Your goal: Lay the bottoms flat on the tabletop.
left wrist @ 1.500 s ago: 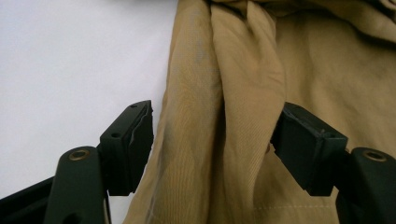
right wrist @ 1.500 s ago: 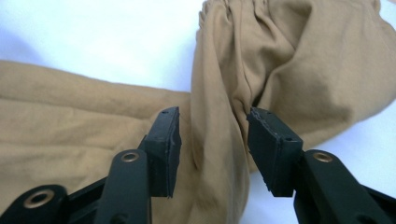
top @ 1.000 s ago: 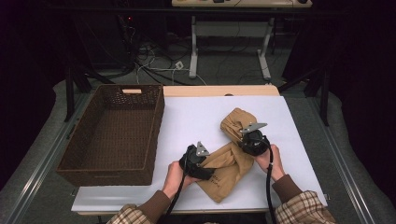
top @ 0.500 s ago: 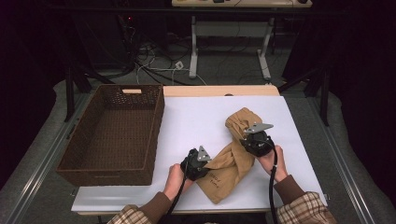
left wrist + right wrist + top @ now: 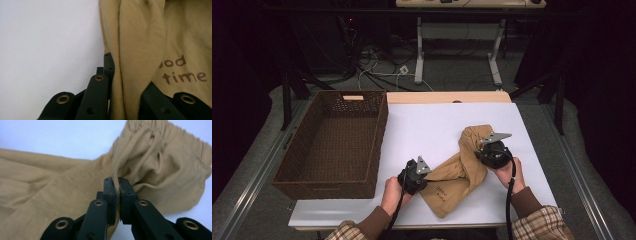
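Here, a tan cloth garment [image 5: 462, 167] lies twisted across the white counter [image 5: 432, 130], toward its near right part, to the right of a brown wicker basket [image 5: 334, 145] that sits at the counter's left side. The garment runs from a bunched, gathered end at the upper right down to a flatter end near the counter's front edge, and that flatter part carries small dark printed letters.

The left gripper [image 5: 414, 175] sits at the lower left edge of the garment. Its fingers [image 5: 109, 67] have just been closing, and in the left gripper view a thick fold of the tan cloth [image 5: 135, 50] now stands clamped between them, with the printed words just to the right of the fold.

The right gripper [image 5: 492, 150] rests on the bunched upper end. In the right gripper view its fingers [image 5: 110, 188] are drawn almost together, pinching a thin ridge of cloth [image 5: 155, 157] just below the gathered, elastic-looking hem.

A hand [image 5: 392, 192] in a plaid sleeve holds the left gripper, and the other hand [image 5: 512, 172] holds the right one; black cables trail back from both toward the counter's near edge.
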Demonstrator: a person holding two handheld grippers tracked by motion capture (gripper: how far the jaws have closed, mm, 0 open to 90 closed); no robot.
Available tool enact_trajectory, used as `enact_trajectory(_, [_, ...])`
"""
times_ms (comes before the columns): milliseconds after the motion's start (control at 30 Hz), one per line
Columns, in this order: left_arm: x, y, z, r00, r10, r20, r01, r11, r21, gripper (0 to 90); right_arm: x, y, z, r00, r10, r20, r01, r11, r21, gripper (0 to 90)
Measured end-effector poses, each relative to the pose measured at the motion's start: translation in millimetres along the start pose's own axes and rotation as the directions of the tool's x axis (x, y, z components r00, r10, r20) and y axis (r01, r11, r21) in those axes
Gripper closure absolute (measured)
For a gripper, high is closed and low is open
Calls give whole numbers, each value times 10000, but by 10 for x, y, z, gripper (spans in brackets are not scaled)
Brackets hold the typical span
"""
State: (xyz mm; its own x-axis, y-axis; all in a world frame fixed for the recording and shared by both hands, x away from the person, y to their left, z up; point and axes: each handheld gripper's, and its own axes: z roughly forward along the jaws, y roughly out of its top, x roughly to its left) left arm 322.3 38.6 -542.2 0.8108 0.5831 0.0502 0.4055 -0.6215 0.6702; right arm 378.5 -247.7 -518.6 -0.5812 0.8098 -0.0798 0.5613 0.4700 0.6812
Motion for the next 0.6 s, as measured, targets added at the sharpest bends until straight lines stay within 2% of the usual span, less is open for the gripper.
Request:
enact_trajectory(167, [-10,-11,10,9999,140,26,-140,9998,141,872,-16,-25,45,10000,-21,-48,23,9991,429,831])
enact_trajectory(267, [20,-4,6,10000,38,27,-38,10000,38,774,6,-18,64,9999,-151,40,149,9984,552,796])
enact_trajectory(333, [44,13,-13,9999,-106,67,107,9999,-110,661,14,-7,58,9997,-219,136,213,9989,409,746])
enact_trajectory(433, [55,40,-16,9997,-228,45,230,9992,-324,568,30,20,30,9995,-272,175,268,9994,203,682])
enact_trajectory(500, [66,57,12,9994,-339,114,343,9986,-395,544,50,46,13,9991,-359,215,358,9993,72,640])
enact_trajectory(600, [71,87,62,9988,-407,256,415,9985,-350,523,86,84,-7,9989,-372,275,377,9991,-193,632])
